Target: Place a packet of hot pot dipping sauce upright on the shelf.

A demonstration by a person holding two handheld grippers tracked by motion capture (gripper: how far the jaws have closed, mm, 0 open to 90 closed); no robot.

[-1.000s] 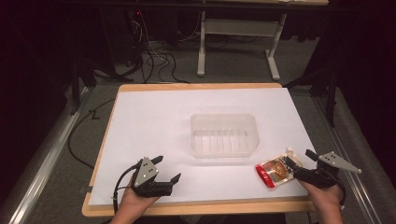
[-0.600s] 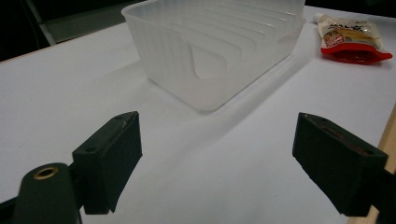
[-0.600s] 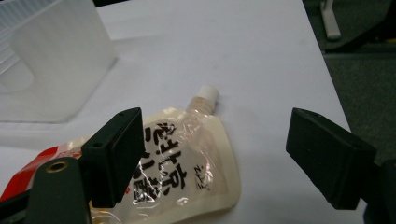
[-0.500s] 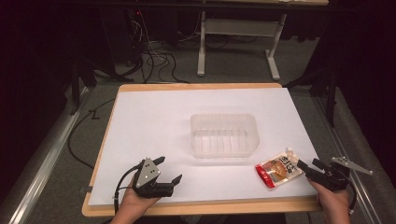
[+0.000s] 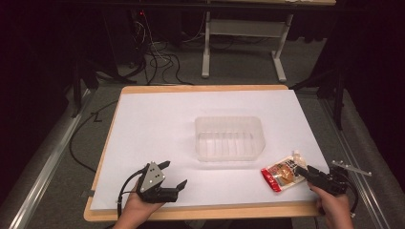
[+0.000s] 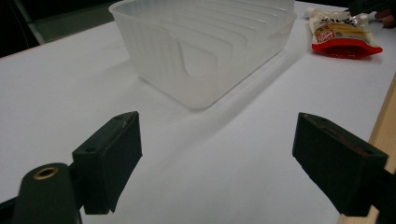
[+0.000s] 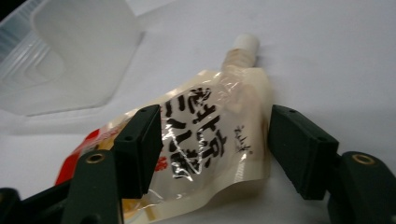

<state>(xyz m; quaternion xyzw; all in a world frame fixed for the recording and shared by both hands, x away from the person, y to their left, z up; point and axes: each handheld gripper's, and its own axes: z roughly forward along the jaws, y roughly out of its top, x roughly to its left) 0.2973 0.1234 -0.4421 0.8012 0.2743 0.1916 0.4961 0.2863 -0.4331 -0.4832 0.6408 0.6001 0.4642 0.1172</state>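
Right gripper view has the right gripper (image 7: 215, 149) with its jaws apart on either side of a spouted food pouch (image 7: 196, 154), which lies flat on the white table sheet (image 7: 327, 56), white cap pointing away; can't tell if the pads actually touch it. In the high view that gripper (image 5: 305, 171) sits at the pouch's (image 5: 282, 172) right end, near the table's front right corner, with the hand (image 5: 334, 210) behind it.

The left gripper (image 5: 168, 177) is parked near the front left with jaws wide apart, nothing between them, held by the left hand (image 5: 138, 210). Its own view looks across bare sheet at the clear plastic container (image 6: 205, 42), empty and upright, with the pouch (image 6: 343, 35) beyond.

The container (image 5: 228, 138) stands mid-table, just up and left of the pouch. The sheet covers a wood-edged tabletop (image 5: 200, 213). Around it: grey carpet, cables (image 5: 157, 57) on the floor, and a white desk frame (image 5: 239, 38) in a dark room.

Compared with a second ago, the right gripper has pulled back a bit toward the table edge and lined up with the pouch; the left one hasn't budged.
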